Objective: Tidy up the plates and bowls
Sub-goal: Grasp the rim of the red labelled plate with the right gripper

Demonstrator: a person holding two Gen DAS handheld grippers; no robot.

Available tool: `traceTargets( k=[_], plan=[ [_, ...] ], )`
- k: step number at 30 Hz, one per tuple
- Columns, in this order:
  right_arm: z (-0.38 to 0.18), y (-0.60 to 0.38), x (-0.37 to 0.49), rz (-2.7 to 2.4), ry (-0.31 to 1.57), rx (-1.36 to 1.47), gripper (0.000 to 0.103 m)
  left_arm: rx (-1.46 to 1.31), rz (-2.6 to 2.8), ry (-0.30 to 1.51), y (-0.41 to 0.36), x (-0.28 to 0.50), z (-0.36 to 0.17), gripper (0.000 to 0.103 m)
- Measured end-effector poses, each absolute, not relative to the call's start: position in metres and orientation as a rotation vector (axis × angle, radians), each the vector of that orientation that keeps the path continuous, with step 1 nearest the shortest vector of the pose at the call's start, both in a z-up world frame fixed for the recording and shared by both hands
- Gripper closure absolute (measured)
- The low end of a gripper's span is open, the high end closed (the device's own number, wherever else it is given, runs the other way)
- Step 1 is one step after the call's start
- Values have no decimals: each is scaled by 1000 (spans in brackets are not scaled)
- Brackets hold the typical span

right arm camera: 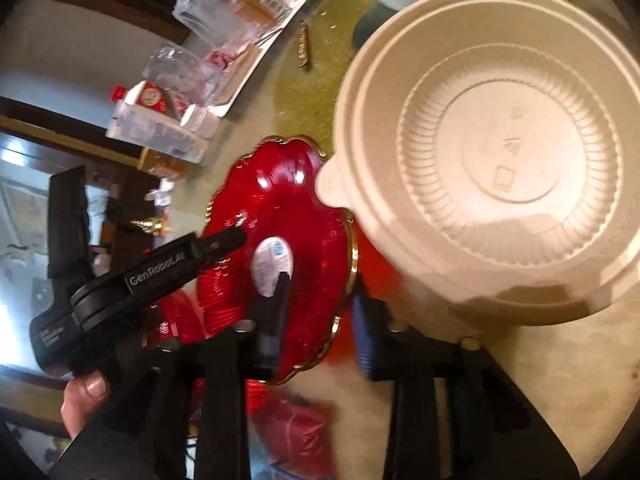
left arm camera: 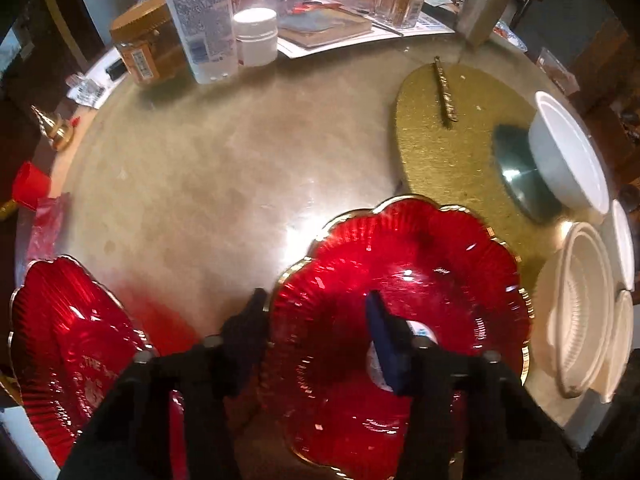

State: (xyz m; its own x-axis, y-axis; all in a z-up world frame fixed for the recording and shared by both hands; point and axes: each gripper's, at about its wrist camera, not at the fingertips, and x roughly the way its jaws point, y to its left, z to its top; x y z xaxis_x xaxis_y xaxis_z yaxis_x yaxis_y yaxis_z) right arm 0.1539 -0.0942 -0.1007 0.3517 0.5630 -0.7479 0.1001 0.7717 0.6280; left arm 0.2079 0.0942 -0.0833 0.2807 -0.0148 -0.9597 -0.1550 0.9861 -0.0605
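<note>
The red scalloped plate point(left arm camera: 400, 300) is sitting on the bench point(left arm camera: 220, 184), edge overlapping a gold placemat point(left arm camera: 444, 148). White bowls point(left arm camera: 568, 152) and a ribbed white lid point(right arm camera: 500, 152) are crowding its right side, and a second red plate point(left arm camera: 68, 340) is lying to its left. The left hand-held gripper point(left arm camera: 320, 316) is straddling the plate's near rim, half closed. The right hand-held gripper point(right arm camera: 320, 312) is nipping the opposite rim, fingers nearly together.
</note>
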Motion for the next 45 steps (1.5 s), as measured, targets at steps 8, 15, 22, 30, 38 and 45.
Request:
traceTargets(
  k=[8, 15, 22, 30, 38, 45],
  plan=[
    [-90, -96, 147, 278, 1148, 567, 93, -92, 118, 1232, 92, 198, -73, 75],
    [-75, -106, 134, 291, 1088, 568, 93, -93, 91, 1176, 86, 187, -52, 76],
    [-46, -96, 117, 347, 1019, 545, 93, -117, 102, 1099, 101, 161, -19, 76],
    [-13, -46, 95, 457, 970, 459, 93, -189, 162, 978, 152, 108, 20, 76],
    [-9, 15, 78, 570, 987, 360, 93, -267, 255, 900, 207, 56, 34, 76],
    [-24, 61, 77, 619, 1032, 273, 93, -309, 347, 924, 244, 37, 5, 76]
  ],
)
